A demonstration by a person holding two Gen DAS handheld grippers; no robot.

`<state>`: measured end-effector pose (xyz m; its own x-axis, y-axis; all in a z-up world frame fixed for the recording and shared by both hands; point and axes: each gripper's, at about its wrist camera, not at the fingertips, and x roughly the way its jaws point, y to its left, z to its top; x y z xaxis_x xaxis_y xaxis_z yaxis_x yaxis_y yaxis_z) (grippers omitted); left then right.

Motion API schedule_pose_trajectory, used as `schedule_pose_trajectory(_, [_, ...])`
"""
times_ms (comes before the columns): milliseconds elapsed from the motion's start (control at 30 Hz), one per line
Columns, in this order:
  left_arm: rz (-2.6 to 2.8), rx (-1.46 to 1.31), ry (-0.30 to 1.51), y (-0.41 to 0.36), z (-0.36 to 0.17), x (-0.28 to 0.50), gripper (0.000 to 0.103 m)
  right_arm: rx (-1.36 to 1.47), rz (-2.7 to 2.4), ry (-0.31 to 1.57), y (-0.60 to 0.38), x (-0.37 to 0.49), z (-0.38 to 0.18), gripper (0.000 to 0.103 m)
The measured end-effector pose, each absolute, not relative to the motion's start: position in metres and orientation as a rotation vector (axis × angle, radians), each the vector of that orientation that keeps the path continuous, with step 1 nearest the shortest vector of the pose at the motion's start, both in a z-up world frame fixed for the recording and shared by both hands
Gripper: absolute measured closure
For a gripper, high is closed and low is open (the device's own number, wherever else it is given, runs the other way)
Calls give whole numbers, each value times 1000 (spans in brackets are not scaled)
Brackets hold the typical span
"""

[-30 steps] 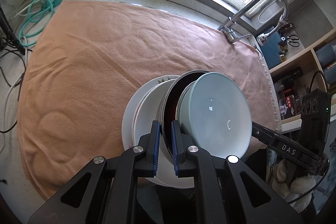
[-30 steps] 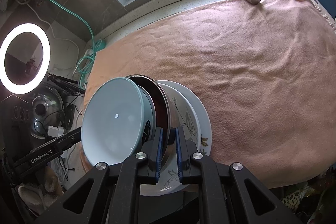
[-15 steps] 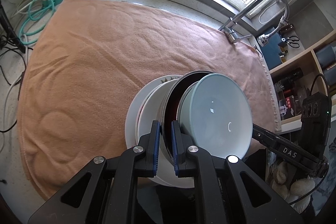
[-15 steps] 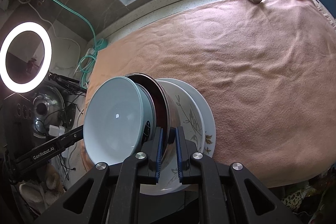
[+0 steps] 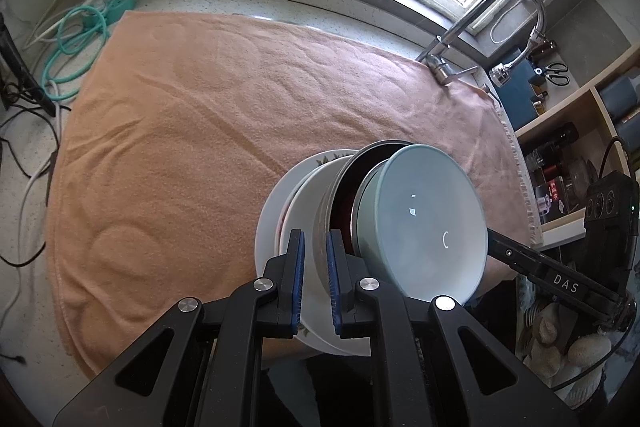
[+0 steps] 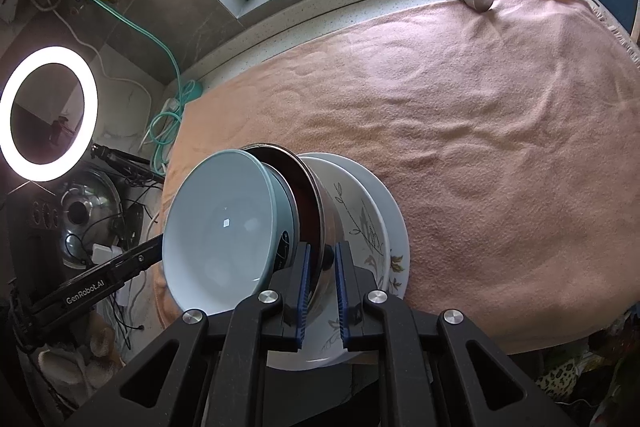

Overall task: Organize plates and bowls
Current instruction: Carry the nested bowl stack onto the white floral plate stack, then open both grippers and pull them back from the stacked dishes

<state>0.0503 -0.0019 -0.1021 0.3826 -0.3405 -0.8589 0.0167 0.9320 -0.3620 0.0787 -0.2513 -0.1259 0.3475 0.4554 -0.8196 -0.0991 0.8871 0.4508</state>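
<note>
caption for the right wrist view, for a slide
Right gripper clamps the steel bowl in a dish stack above the peach towel.

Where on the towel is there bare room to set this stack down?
The peach towel is bare from the stack of plates and bowls back to the faucet and across to the teal cables. The only crowding is the near edge, where the stack sits.

stack: bowl (image 5: 424,223) in metal bowl (image 5: 326,223), seemingly on plates (image 5: 268,227) | under: towel (image 5: 200,147) | behind: faucet (image 5: 500,11)
</note>
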Motion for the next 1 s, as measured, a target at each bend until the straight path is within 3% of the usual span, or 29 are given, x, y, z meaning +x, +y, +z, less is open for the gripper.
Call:
schedule_pose_trajectory(500, [-184, -273, 1084, 12, -83, 28, 93, 285, 330, 1088, -245, 58, -105, 91])
schedule_pose_trajectory(633, [-173, -223, 1054, 5, -77, 18, 89, 273, 325, 1054, -244, 50, -98, 89])
schedule_pose_trajectory(833, [-163, -184, 1034, -6, -74, 3, 87, 258, 329, 1014, -244, 37, -91, 80])
schedule_pose_trajectory(933, [-141, -168, 1017, -9, -72, -7, 82, 226, 328, 981, -242, 27, -87, 66])
schedule_pose_trajectory(1000, [-127, -166, 1007, -11, -69, -12, 70, 196, 330, 962, -240, 21, -84, 65])
